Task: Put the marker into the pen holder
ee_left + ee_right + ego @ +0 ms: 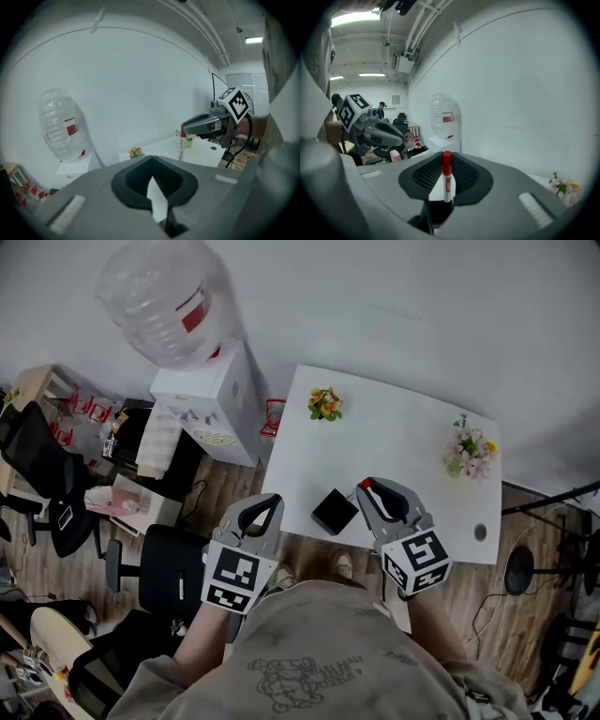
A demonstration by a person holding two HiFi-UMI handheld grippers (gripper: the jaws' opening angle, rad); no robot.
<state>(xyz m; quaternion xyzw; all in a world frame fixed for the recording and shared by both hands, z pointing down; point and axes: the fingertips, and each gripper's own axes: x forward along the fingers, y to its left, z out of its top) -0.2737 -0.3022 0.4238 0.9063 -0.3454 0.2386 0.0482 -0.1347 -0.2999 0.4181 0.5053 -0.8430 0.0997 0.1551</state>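
Note:
The black square pen holder stands near the front edge of the white table. My right gripper hovers just right of it, shut on a white marker with a red cap. In the right gripper view the marker stands upright between the dark pads. My left gripper is held off the table's front left edge, shut with nothing in it. The left gripper view shows its jaws closed together, with the right gripper and the marker hanging beyond them.
Two small flower pots stand on the table, one at the back left and one at the right. A water dispenser with a big bottle stands left of the table. Black chairs crowd the floor at left.

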